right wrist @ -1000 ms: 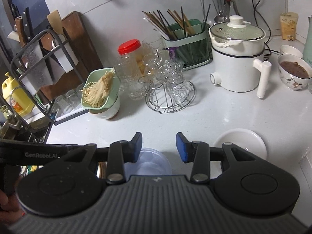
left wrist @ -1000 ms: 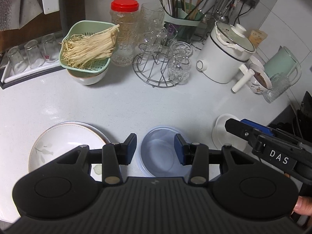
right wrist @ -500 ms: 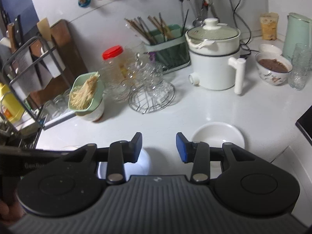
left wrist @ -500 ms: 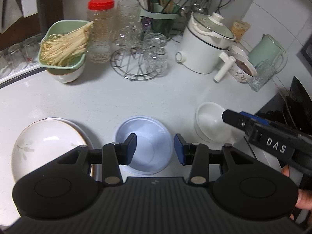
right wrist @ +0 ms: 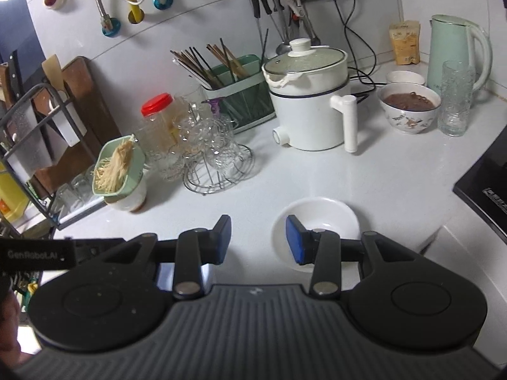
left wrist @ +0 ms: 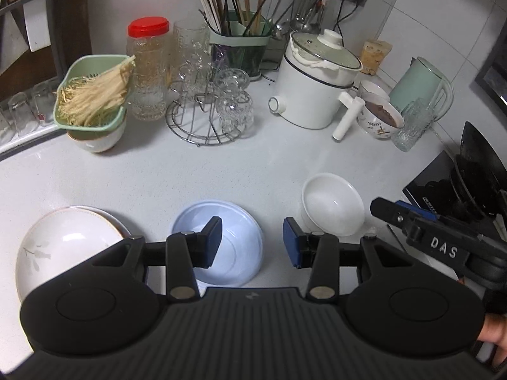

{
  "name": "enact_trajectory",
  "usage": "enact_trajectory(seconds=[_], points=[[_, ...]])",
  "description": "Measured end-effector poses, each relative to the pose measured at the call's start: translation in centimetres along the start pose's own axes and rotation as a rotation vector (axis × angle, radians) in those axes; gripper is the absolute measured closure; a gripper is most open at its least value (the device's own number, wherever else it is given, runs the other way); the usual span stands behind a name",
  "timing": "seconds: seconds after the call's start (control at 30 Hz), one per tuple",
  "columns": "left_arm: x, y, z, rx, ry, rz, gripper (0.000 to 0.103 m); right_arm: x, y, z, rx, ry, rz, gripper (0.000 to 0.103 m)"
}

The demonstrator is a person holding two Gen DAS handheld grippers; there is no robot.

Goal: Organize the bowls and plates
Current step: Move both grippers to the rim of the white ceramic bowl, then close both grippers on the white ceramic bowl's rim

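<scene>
Listing what I see on the white worktop [left wrist: 221, 171]: near edge, one floral plate [left wrist: 60, 247] at left, one pale blue bowl [left wrist: 234, 247] in the middle, one white bowl [left wrist: 332, 205] at right, all apart from each other. My left gripper [left wrist: 252, 242] hovers over the blue bowl's right side, fingers released, nothing between them. My right gripper [right wrist: 258, 240] hangs by the white bowl [right wrist: 320, 218], fingers likewise parted and empty. Behind: glass rack [left wrist: 206, 120], electric pot [left wrist: 317, 88].

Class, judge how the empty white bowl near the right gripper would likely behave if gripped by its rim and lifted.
The white bowl looks glazed and glossy, so probably slippery. It seems ceramic, likely rigid but chippable. Held by one edge, it may tilt.
</scene>
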State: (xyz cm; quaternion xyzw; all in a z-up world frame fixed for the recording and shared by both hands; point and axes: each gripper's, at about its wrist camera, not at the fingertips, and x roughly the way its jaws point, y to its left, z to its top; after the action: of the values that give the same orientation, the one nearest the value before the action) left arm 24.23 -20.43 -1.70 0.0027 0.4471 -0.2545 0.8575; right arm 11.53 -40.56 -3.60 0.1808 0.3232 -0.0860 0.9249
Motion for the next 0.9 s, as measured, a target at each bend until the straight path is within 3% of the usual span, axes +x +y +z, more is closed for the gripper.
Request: enact_trajectory(seconds=[0.3, 0.57, 0.67, 0.9], points=[[2.7, -1.3, -1.2, 0.026, 0.057, -0.038, 0.054, 0.0, -2.3, -2.6, 0.036, 0.045, -0.056, 0.061], [6.2, -2.6, 0.8, 0.090, 0.089, -0.046, 0.041, 1.0, -4.3, -2.7, 0.077, 0.037, -0.108, 0.061], [8.0, -2.8, 1.8, 0.089, 0.104, -0.053, 0.041, 1.8, -5.2, -2.5, 0.104, 0.037, -0.119, 0.044], [13.0, -3.7, 3.5, 0.124, 0.172, -0.079, 0.041, 4.4, -7.7, -1.8, 0.165, 0.046, -0.135, 0.043]])
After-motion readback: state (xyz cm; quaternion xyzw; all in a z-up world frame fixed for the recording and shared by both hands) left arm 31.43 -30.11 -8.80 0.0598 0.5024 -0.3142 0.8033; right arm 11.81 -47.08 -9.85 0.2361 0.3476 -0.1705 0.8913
